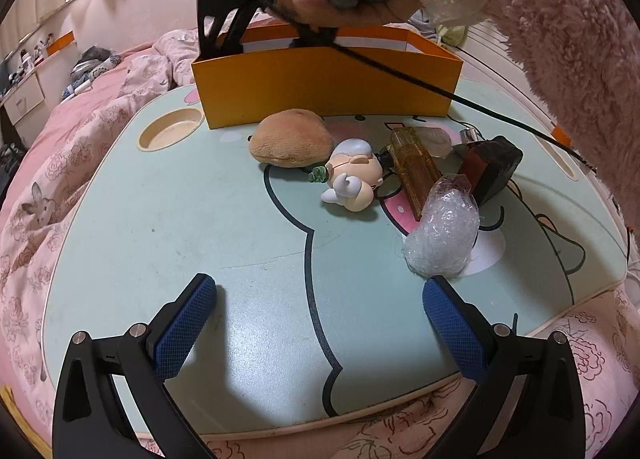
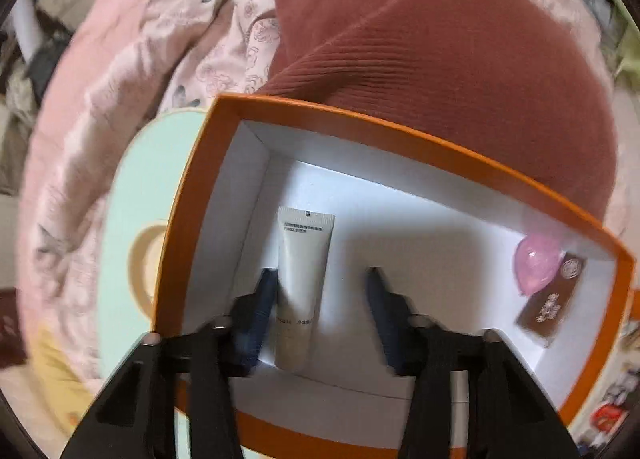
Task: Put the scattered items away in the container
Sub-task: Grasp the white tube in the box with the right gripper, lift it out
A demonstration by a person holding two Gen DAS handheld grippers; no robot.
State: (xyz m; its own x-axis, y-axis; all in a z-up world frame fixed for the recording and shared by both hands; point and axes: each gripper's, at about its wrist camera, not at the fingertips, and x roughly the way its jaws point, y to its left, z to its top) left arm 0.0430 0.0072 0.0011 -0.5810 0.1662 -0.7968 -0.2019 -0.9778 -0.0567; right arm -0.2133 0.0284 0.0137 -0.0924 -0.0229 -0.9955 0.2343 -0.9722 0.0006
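Note:
An orange box stands at the back of the mint lap table. In front of it lie a tan plush bun, a small figurine, an amber bottle, a plastic-wrapped bundle and a dark red block. My left gripper hovers open over the table's near side, holding nothing. My right gripper points down into the box, its jaws apart. A white tube lies on the box floor against the left finger only. A pink item and a brown packet lie in the far corner.
A round cup recess sits left of the box. A black cable crosses the box front toward the right. A fuzzy pink sleeve fills the upper right. Pink bedding surrounds the table, and a rust-red cloth lies behind the box.

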